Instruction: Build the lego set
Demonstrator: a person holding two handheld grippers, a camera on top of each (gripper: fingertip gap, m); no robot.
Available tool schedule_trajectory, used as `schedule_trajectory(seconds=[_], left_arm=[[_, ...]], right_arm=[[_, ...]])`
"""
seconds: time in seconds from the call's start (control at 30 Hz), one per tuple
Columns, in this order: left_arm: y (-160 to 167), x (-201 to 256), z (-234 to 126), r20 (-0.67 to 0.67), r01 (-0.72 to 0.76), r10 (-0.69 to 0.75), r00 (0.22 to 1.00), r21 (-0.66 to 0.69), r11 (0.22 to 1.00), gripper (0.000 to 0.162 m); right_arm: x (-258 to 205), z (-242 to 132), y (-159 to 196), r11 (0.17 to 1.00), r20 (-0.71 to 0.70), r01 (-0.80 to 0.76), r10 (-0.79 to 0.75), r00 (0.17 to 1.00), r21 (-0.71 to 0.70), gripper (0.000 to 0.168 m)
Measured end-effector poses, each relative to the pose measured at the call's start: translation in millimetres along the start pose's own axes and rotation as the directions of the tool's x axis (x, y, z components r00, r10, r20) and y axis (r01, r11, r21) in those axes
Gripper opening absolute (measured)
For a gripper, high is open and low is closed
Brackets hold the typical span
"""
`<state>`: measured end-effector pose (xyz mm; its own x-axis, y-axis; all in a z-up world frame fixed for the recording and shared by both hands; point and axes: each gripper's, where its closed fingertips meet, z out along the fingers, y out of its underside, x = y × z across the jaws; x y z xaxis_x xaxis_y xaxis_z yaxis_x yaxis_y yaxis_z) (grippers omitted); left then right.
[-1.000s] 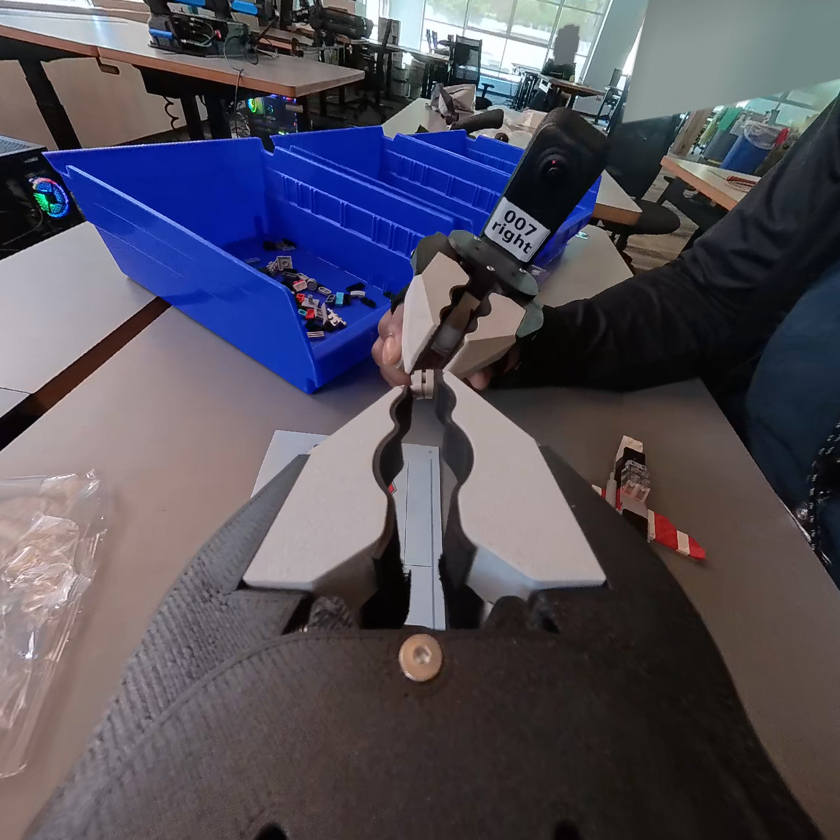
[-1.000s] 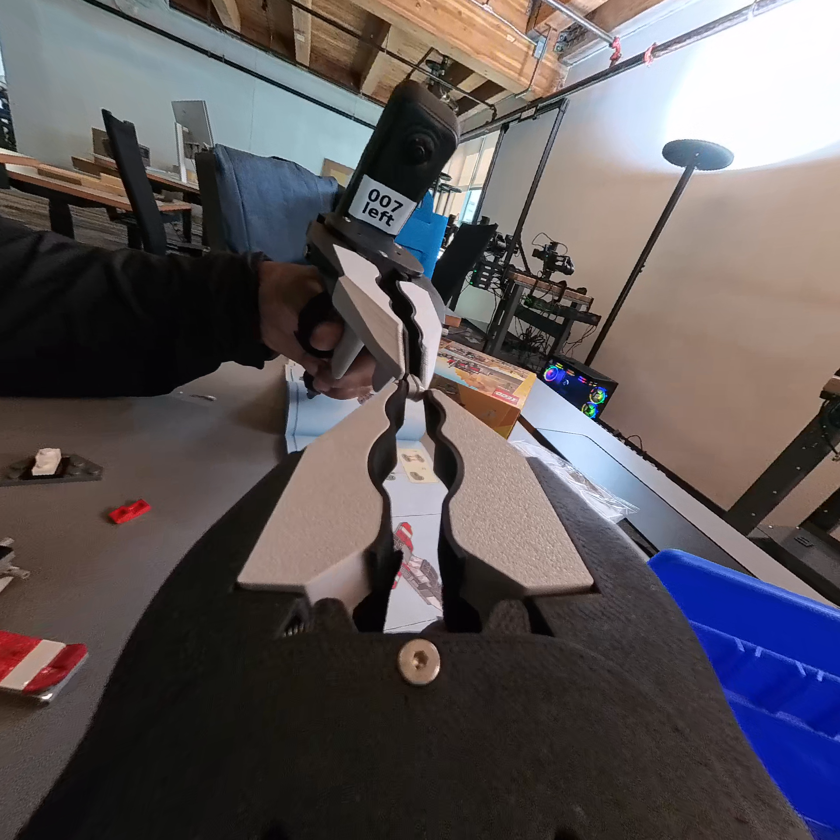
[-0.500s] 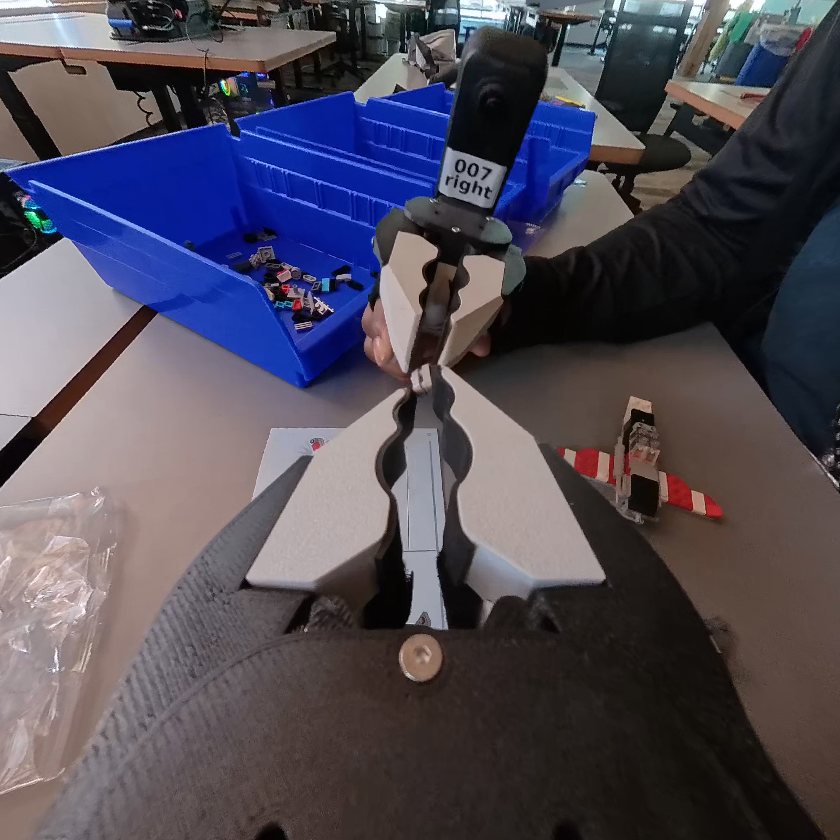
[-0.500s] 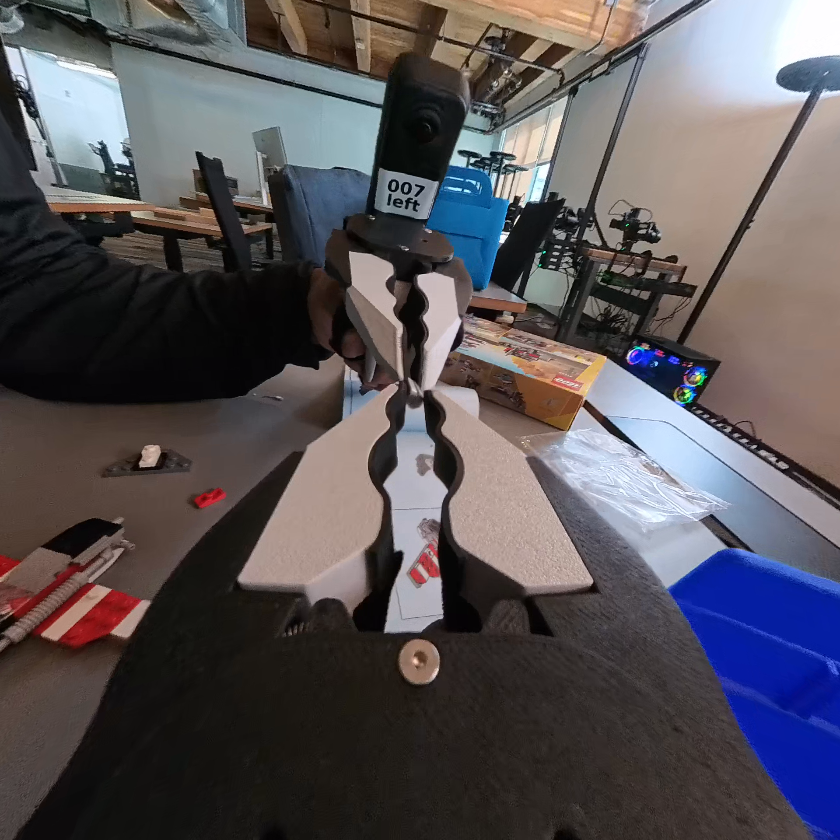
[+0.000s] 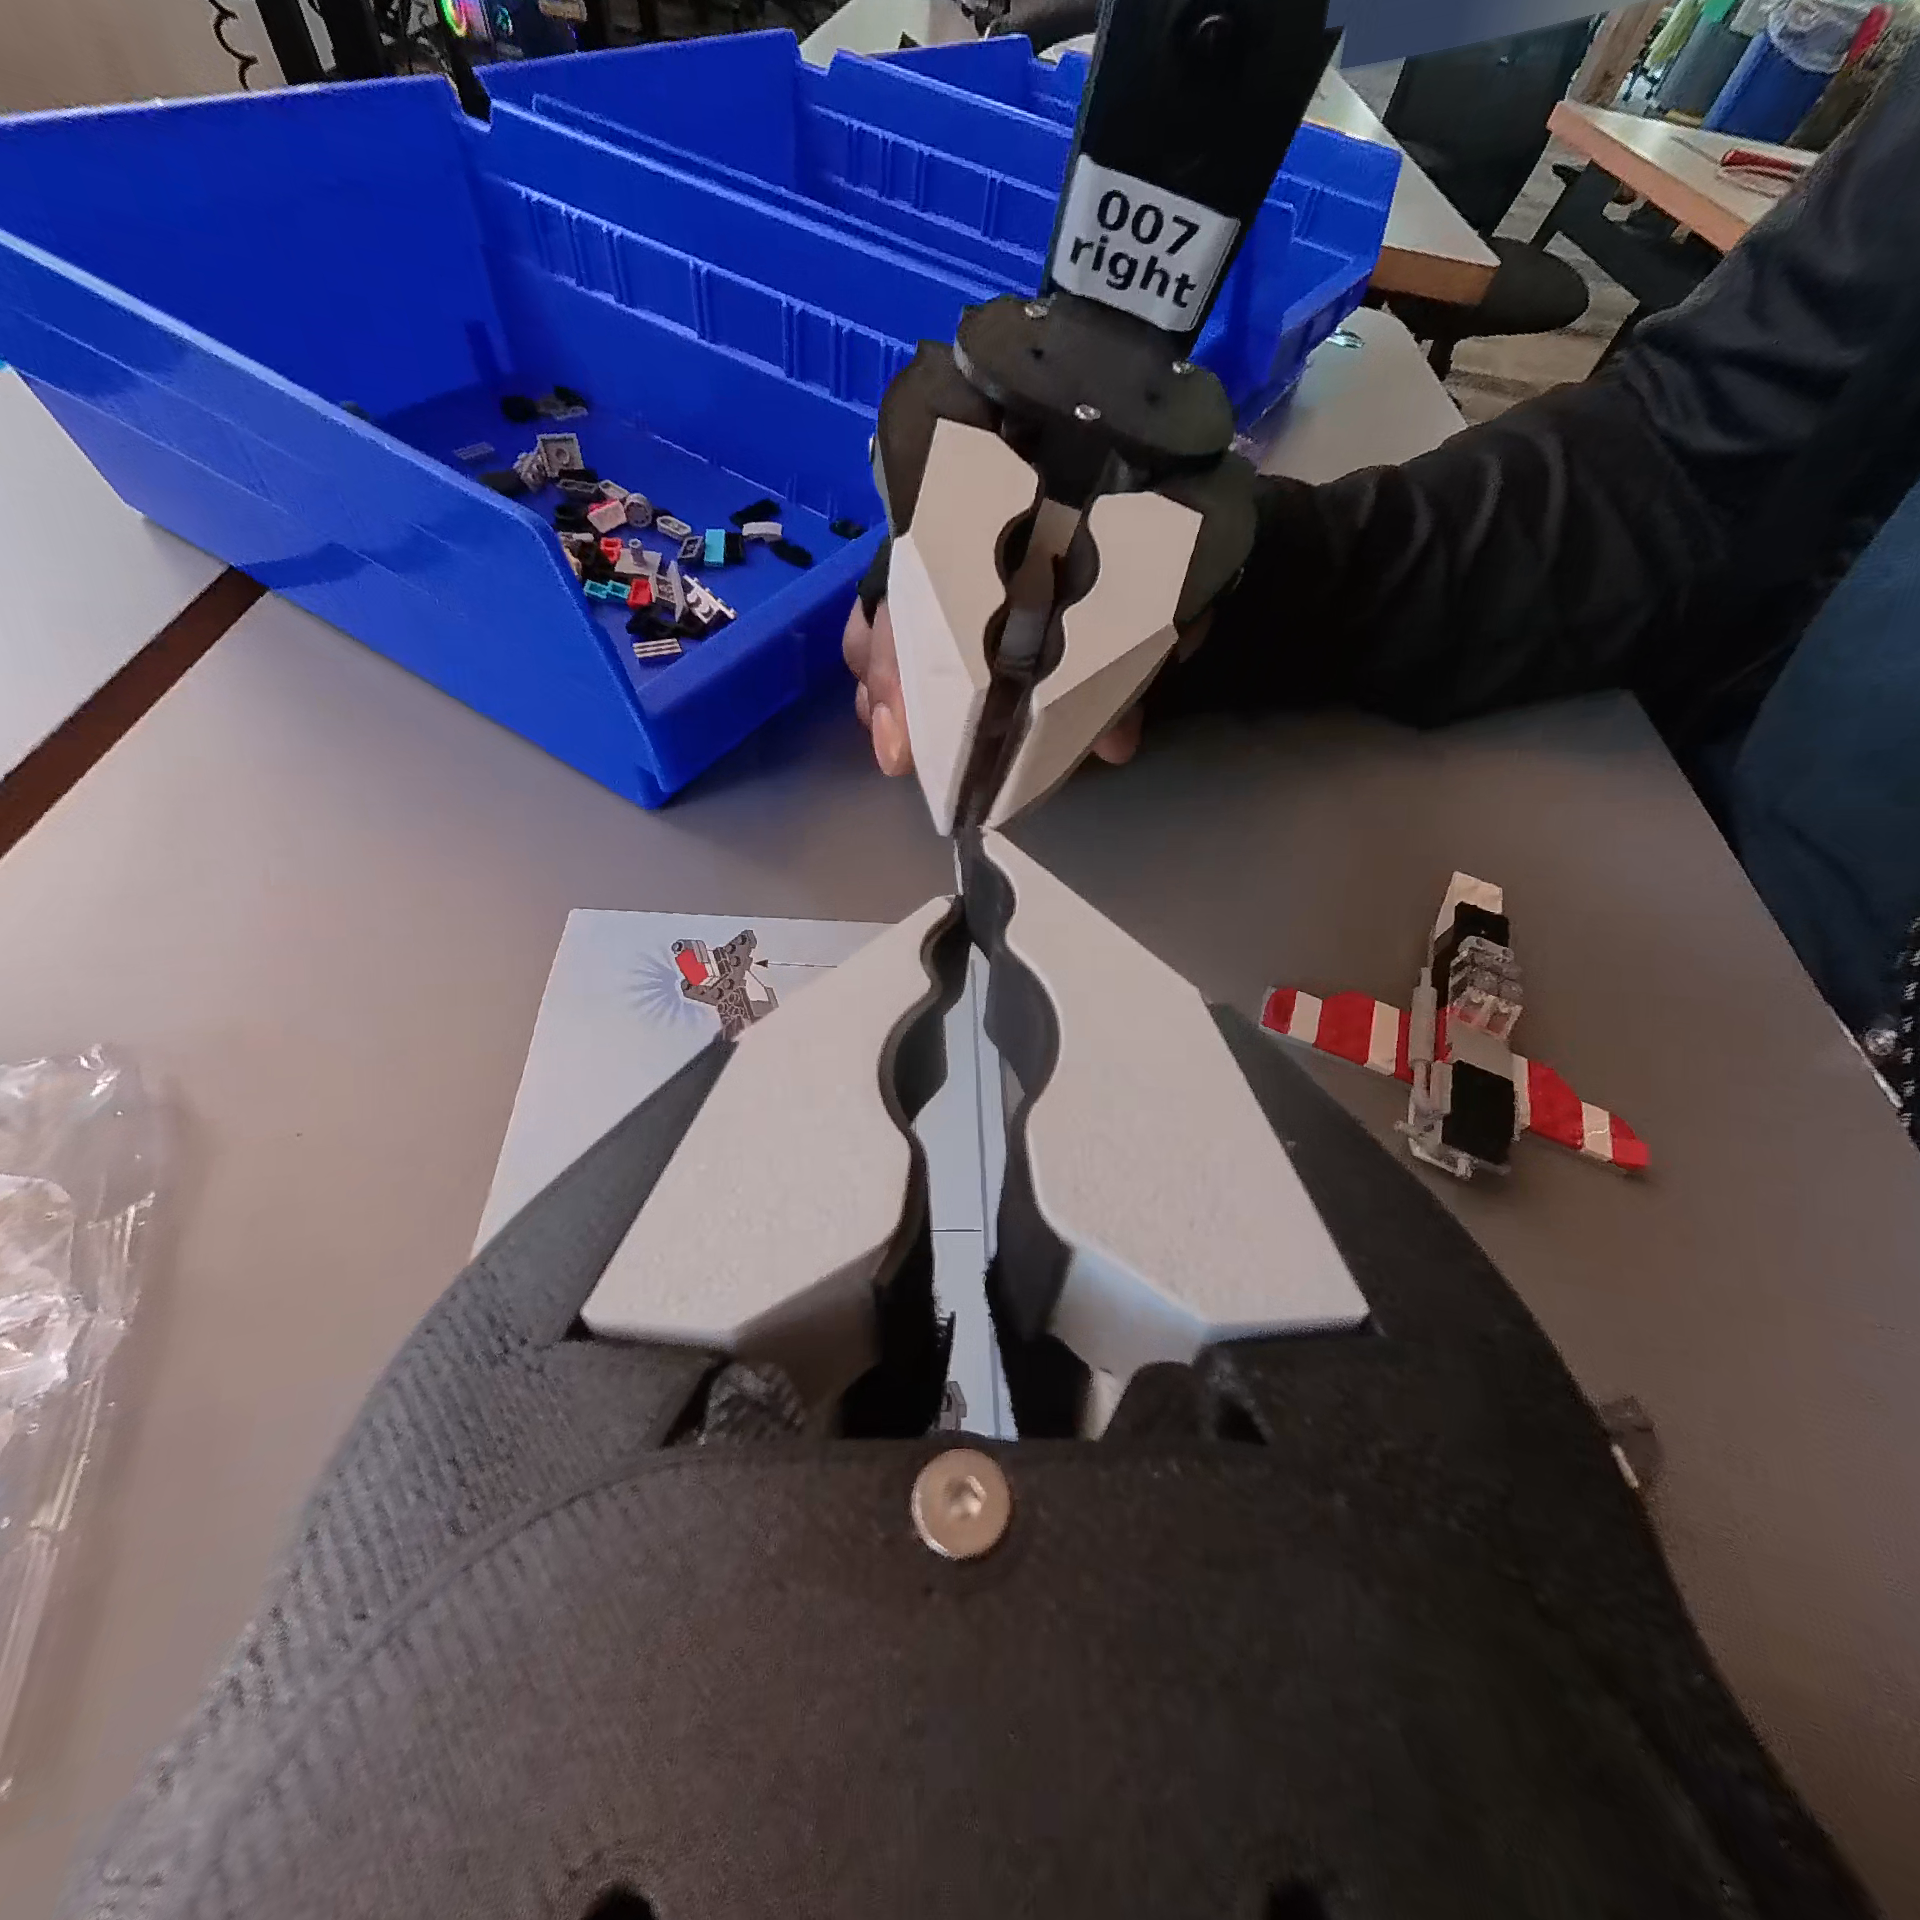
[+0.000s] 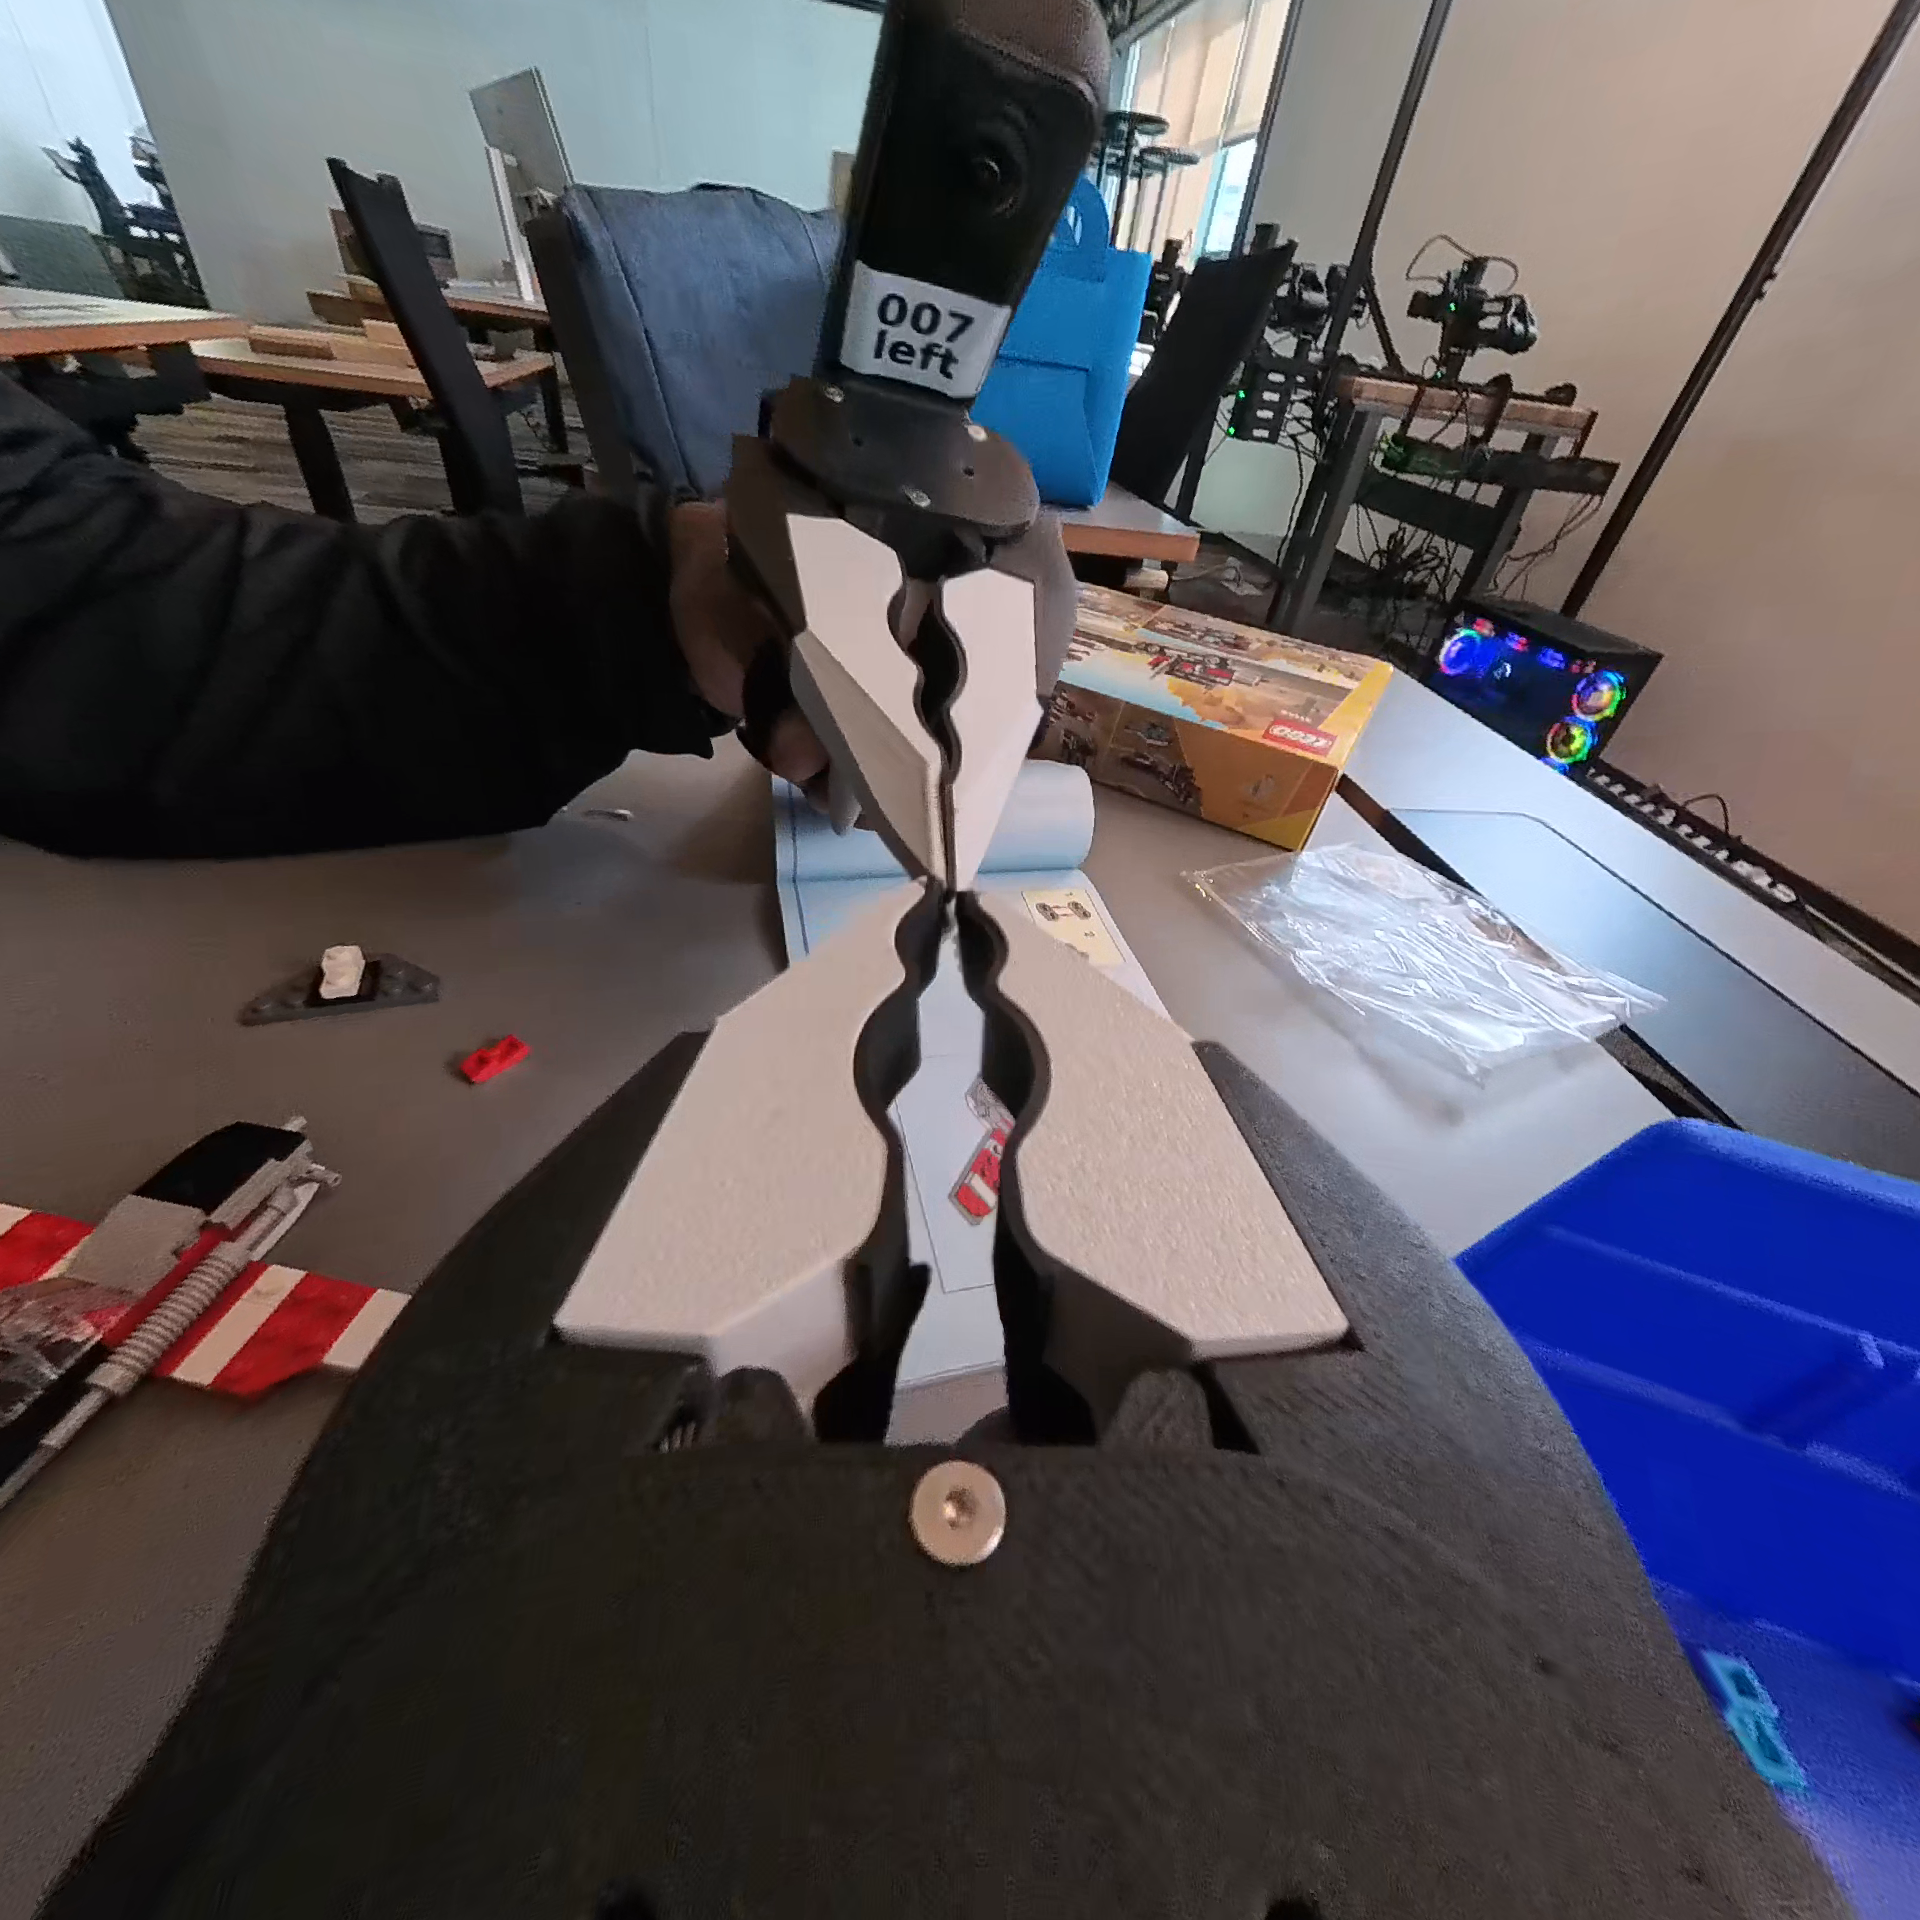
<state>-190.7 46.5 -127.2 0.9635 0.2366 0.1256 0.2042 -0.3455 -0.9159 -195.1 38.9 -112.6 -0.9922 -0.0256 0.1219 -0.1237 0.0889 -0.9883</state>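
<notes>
1. Roughly centred over the open pale-blue paper instruction booklet (image 5: 623, 1049), left gripper (image 5: 971, 904) and right gripper (image 5: 971, 826) meet tip to tip; matte grey wedge fingers with wavy black inner edges, black ribbed printed bodies.
2. Left gripper: tips nearly together, only a narrow slit between them; any piece pinched there is too small to tell.
3. Right gripper (image 6: 951, 909): same narrow closure, tips touching the left gripper's (image 6: 948, 871) tips; held item not discernible.
4. Each gripper is held by a hand in a black sleeve (image 5: 1558, 540).
5. Partly built lego model (image 5: 1455, 1049), with red-and-white striped flat wings, black and grey studded body and a ribbed grey rod, lies on the smooth grey tabletop (image 5: 312, 883) just right of the booklet in the left wrist view.
6. Glossy blue plastic bin (image 5: 343, 416) with ribbed divider walls stands beyond the booklet; loose small lego pieces (image 5: 623, 540) in black, grey, red and teal lie on its floor.
7. Crinkled clear plastic bag (image 5: 62, 1247) lies left of the booklet.
8. Right wrist view: small red flat plate (image 6: 496, 1060) and dark grey wedge plate carrying a white brick (image 6: 343, 982) lie left of the booklet, and a yellow cardboard lego box (image 6: 1205, 717) sits behind it.
</notes>
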Motion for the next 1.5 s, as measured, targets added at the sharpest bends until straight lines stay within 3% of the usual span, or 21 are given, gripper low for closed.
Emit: schedule_trajectory(seconds=[0.23,0.43,0.6,0.8,1.13,1.23,1.5], left_arm=[[13.4,-5.0,14.6,-0.006,0.154,-0.155,0.988,-0.08,0.985,0.0],[-1.1,-7.6,20.8,-0.083,0.37,-0.368,0.926,0.016,0.929,0.0],[-12.7,-4.6,24.7,-0.207,0.537,-0.513,0.833,0.075,0.84,0.0],[-12.8,-1.4,27.9,-0.261,0.61,-0.577,0.774,0.061,0.79,0.0],[-9.9,1.1,29.8,-0.272,0.642,-0.611,0.743,0.031,0.766,0.0],[-17.1,-1.7,27.1,-0.277,0.634,-0.596,0.754,0.067,0.771,0.01],[-29.3,9.4,16.8,-0.184,0.305,-0.278,0.943,0.139,0.942,0.023]], right_arm=[[6.0,-17.2,11.9,0.995,-0.071,-0.03,0.024,0.997,-0.094,0.013],[2.4,-23.0,21.2,0.987,-0.12,0.061,-0.079,0.99,-0.147,0.027],[4.1,-21.9,17.2,0.98,-0.162,0.153,-0.173,0.972,-0.127,0.027],[5.5,-23.7,14.9,0.974,-0.175,0.198,-0.216,0.961,-0.113,0.021],[3.2,-26.5,13.4,0.979,-0.136,0.181,-0.192,0.972,-0.092,0.011],[3.1,-27.8,9.2,0.991,-0.117,0.116,-0.123,0.985,-0.066,0.01],[6.8,-34.0,-10.0,0.991,-0.06,-0.121,0.124,0.991,0.052,0.009]])
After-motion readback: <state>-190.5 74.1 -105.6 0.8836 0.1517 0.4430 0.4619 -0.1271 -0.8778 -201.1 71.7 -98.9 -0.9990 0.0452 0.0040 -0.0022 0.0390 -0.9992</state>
